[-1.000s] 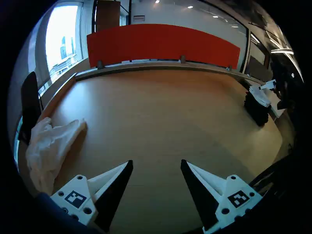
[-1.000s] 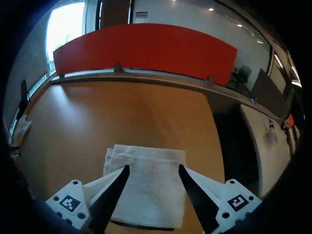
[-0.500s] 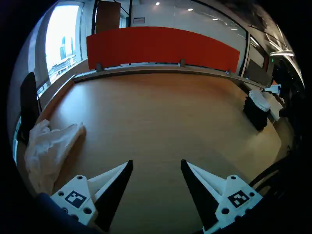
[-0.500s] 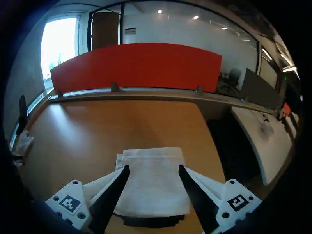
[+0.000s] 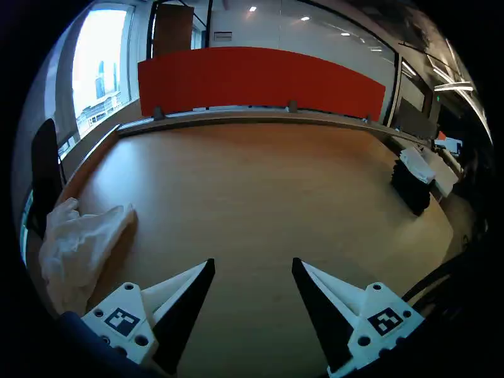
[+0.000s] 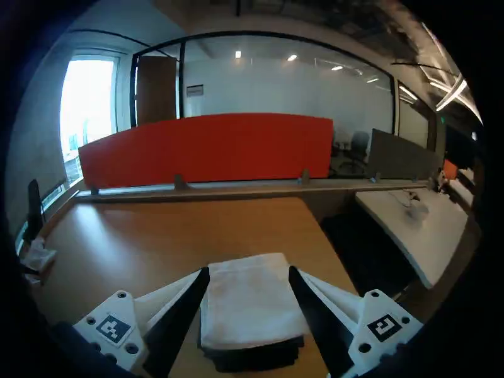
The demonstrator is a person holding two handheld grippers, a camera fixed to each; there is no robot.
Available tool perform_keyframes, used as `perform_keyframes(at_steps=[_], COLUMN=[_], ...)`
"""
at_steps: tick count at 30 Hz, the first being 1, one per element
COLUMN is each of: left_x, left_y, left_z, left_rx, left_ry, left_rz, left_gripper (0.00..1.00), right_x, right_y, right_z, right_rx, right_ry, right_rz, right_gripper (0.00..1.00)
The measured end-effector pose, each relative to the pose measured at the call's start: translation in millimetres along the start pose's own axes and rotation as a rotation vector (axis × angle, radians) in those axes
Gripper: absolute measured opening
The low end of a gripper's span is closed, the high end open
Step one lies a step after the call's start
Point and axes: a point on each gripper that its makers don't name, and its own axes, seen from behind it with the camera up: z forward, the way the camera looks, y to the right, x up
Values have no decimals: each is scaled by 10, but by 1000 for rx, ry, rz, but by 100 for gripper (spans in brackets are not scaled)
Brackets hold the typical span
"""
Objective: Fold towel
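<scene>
A folded white towel lies on top of a stack of dark folded cloths near the table's right edge. My right gripper is open, its fingers on either side of that towel and low over it. In the left gripper view the same stack sits far right with the white towel on top. A crumpled white towel lies at the table's left edge, also seen small in the right gripper view as a crumpled towel. My left gripper is open over bare wood.
The wooden table ends at a red partition along its far side. A dark chair back stands by the left edge near the windows. A white desk sits beyond a gap to the right.
The right gripper view has dropped to a flatter, lower angle, so the folded towel now looks level between its fingers. The left gripper has barely moved.
</scene>
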Motion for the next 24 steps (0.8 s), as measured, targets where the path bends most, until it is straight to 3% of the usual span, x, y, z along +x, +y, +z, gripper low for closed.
perform_keyframes(at_steps=[17, 24], left_x=[50, 78], left_y=[-12, 5], left_z=[-26, -19], left_rx=[0, -3], left_ry=[20, 32], left_rz=[-5, 3], left_gripper=[91, 91], right_x=[242, 357], right_y=[-93, -114], right_z=[-186, -287], right_rx=[-55, -106], right_ry=[161, 237], right_rz=[17, -23], right_gripper=[97, 98])
